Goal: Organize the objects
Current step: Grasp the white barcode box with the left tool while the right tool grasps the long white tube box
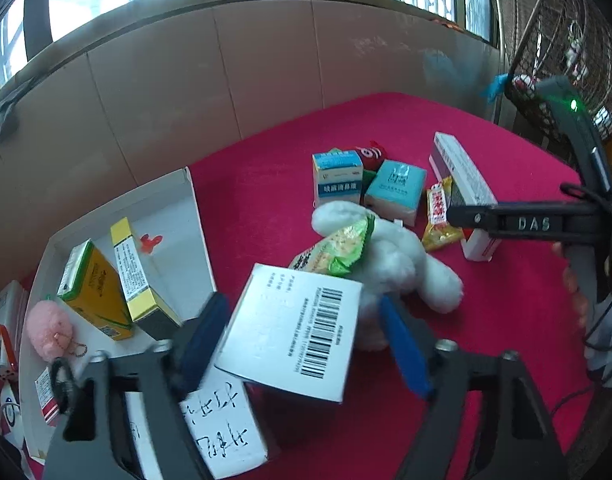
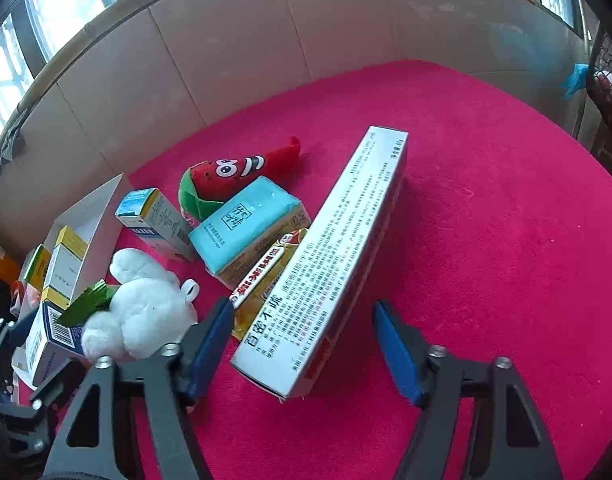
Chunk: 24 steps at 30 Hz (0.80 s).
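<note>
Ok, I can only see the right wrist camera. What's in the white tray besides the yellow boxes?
Observer: A pink fluffy keychain sits at the left edge of the white tray.
Operator: Anything else?
Observer: A small red thing lies on the tray's bare floor. It is too small to name.
Operator: What's under the left gripper?
Observer: A white paper with handwriting lies below the left gripper.

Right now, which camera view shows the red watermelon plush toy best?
The right wrist view: the watermelon plush shows its face and green base there. The left wrist view shows only a red part behind the blue and white box.
</note>
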Each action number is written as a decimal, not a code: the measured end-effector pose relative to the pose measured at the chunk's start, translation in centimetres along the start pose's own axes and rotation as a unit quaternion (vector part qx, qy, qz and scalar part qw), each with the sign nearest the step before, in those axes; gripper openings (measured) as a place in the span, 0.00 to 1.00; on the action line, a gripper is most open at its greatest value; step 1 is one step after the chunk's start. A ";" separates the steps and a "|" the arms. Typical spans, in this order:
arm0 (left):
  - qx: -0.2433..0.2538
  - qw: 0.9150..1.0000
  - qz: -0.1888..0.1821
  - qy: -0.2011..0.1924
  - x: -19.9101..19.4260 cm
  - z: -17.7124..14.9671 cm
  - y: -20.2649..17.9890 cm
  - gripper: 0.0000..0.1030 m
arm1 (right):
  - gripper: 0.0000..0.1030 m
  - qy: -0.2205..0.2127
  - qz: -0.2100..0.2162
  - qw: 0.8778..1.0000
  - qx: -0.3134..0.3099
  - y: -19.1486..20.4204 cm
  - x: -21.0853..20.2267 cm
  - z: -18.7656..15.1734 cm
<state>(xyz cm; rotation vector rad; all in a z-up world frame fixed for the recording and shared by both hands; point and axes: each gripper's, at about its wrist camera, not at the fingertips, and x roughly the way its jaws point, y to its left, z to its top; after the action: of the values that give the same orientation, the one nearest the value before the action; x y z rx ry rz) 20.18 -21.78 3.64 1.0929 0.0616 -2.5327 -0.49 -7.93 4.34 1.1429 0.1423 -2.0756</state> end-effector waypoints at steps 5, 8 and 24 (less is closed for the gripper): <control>-0.005 1.000 -0.003 -0.007 -0.6 -0.2 0.3 0.56 | 0.48 0.012 0.007 1.000 0.006 -0.5 -0.2 -0.3; -0.009 1.000 -0.004 -0.008 -0.8 -0.4 0.4 0.55 | 0.36 0.018 0.019 1.000 0.016 -0.9 -0.3 -0.5; -0.053 0.998 -0.014 -0.026 -2.3 -0.7 0.9 0.54 | 0.29 0.015 0.028 0.998 0.051 -2.6 -1.6 -0.7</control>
<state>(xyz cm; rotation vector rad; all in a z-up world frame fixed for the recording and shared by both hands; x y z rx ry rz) 22.42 -21.76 4.89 0.9916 0.1976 -2.5496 -1.18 -4.93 4.51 1.2264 0.0186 -2.0360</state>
